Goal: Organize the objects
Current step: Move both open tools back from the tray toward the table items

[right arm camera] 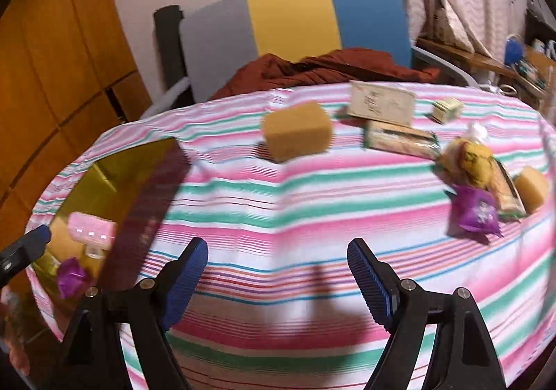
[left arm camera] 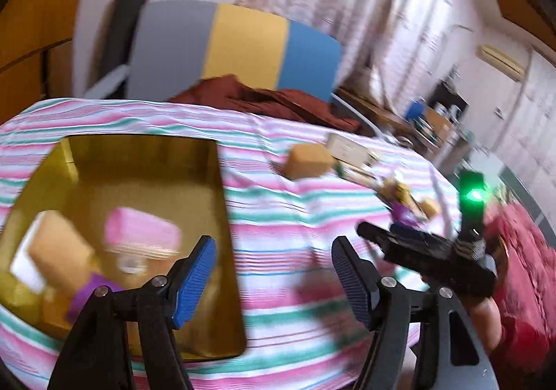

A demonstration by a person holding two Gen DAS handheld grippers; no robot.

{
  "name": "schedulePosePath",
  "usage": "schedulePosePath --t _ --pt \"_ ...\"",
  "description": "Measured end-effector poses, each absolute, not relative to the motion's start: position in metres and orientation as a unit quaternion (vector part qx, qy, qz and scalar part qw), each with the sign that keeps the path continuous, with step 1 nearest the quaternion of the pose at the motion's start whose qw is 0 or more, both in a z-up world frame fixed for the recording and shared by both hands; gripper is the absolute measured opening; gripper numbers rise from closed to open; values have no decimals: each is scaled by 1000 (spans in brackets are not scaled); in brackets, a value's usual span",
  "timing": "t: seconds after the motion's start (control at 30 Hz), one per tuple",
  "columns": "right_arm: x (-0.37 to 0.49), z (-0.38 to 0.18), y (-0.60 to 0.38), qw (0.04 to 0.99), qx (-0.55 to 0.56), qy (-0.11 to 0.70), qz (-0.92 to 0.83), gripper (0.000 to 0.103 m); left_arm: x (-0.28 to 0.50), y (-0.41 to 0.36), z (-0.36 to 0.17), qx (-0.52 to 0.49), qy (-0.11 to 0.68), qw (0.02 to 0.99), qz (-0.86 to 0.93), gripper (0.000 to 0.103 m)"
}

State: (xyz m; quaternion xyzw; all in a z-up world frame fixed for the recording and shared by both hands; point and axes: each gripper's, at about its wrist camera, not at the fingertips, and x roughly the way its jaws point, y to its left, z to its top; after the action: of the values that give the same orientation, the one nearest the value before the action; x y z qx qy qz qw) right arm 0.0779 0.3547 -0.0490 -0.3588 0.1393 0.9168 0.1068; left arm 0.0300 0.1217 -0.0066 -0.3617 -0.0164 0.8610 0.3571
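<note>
Both claws hang empty over the striped pink, green and white cloth point(right arm camera: 278, 195) covering the tabletop: left claw point(left arm camera: 274, 280) spread wide beside the gold rectangular tin point(left arm camera: 146, 153), right claw point(right arm camera: 278, 280) likewise parted above bare cloth. Inside the tin lie a pink box point(left arm camera: 142, 233), a tan foam block point(left arm camera: 59, 244) and a purple wrapper point(right arm camera: 71, 277). A larger tan sponge block point(right arm camera: 297, 131), cream cartons point(right arm camera: 382, 103) and a purple packet point(right arm camera: 476, 211) are scattered to the right.

Tray point(right arm camera: 114, 167) on table's point(right arm camera: 278, 202) left; sponge block point(right arm camera: 296, 131) centre; packets point(right arm camera: 476, 181) right; chair point(right arm camera: 295, 25) behind.
</note>
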Motion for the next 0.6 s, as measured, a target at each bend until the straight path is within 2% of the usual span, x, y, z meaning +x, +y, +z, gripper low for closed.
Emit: schedulePosePath --t 0.33,0.47,0.6 --pt "112 -47 459 266 -303 164 900 83 46 181 -32 -406 16 402 821 71" --pt "109 -57 493 287 -315 170 888 82 43 195 -38 -420 20 398 816 71" --pt "100 -71 515 271 -328 205 882 75 36 205 -40 -428 27 392 814 71"
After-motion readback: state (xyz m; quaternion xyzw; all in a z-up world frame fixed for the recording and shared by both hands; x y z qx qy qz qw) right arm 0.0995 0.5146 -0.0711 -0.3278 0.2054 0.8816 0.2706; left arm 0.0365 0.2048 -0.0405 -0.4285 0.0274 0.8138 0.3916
